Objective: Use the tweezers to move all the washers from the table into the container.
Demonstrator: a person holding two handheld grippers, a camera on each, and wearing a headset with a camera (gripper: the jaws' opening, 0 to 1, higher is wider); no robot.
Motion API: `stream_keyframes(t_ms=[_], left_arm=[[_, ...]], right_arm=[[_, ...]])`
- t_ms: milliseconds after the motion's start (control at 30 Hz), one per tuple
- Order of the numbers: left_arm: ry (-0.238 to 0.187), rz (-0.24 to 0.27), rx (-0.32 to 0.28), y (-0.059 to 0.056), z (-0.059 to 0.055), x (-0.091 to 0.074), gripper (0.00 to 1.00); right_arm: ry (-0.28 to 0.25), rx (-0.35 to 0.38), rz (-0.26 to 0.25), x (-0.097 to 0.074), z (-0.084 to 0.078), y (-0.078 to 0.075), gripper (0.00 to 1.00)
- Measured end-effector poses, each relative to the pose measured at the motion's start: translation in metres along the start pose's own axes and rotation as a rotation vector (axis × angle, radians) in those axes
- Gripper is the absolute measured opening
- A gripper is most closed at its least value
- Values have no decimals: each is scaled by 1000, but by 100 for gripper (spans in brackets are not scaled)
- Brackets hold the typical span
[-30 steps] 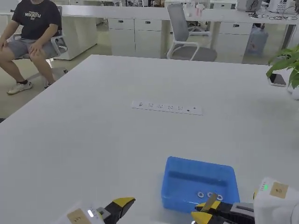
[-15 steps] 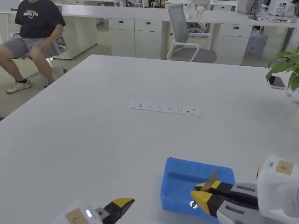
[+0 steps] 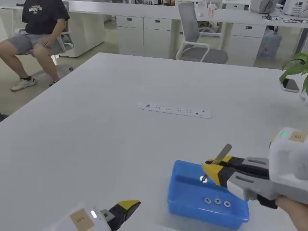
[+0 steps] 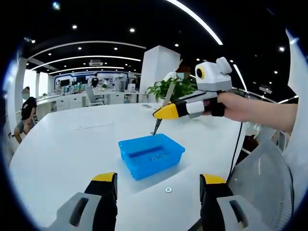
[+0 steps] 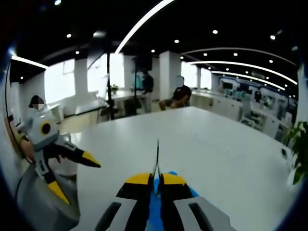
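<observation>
The blue container (image 3: 185,191) sits near the table's front edge with three washers (image 3: 217,201) lying in it. My right gripper (image 3: 210,167) hovers over its rear part, shut on the tweezers (image 3: 222,154). Their tip carries a small ring that looks like a washer (image 3: 204,179). In the left gripper view the tweezers (image 4: 160,113) point down at the container (image 4: 151,154), and one more washer (image 4: 168,189) lies on the table in front of it. My left gripper (image 4: 159,188) is open and empty, low at the left (image 3: 127,207).
A white power strip (image 3: 174,110) lies mid-table. A phone (image 3: 290,84) and a potted plant (image 3: 299,65) are at the far right edge. A seated person (image 3: 38,29) and office chairs are beyond the table.
My right gripper has risen with the tweezers and moved from the container's front edge to above its rear part. The left gripper has stayed where it was.
</observation>
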State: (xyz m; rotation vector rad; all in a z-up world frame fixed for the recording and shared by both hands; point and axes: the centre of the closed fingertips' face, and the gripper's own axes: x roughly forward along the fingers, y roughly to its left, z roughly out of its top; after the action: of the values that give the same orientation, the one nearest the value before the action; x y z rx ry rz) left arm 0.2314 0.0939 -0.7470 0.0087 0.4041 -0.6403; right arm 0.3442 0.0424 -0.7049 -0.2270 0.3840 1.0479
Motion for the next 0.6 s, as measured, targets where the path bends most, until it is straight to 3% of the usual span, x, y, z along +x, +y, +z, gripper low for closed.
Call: stream_keyframes(t_ms=[433, 600], left_arm=[[-10, 15, -14, 1, 3, -1, 70], [-11, 18, -15, 3, 2, -2, 70]], right_arm=[[24, 27, -13, 15, -2, -24, 3], [43, 14, -4, 21, -5, -27, 3]])
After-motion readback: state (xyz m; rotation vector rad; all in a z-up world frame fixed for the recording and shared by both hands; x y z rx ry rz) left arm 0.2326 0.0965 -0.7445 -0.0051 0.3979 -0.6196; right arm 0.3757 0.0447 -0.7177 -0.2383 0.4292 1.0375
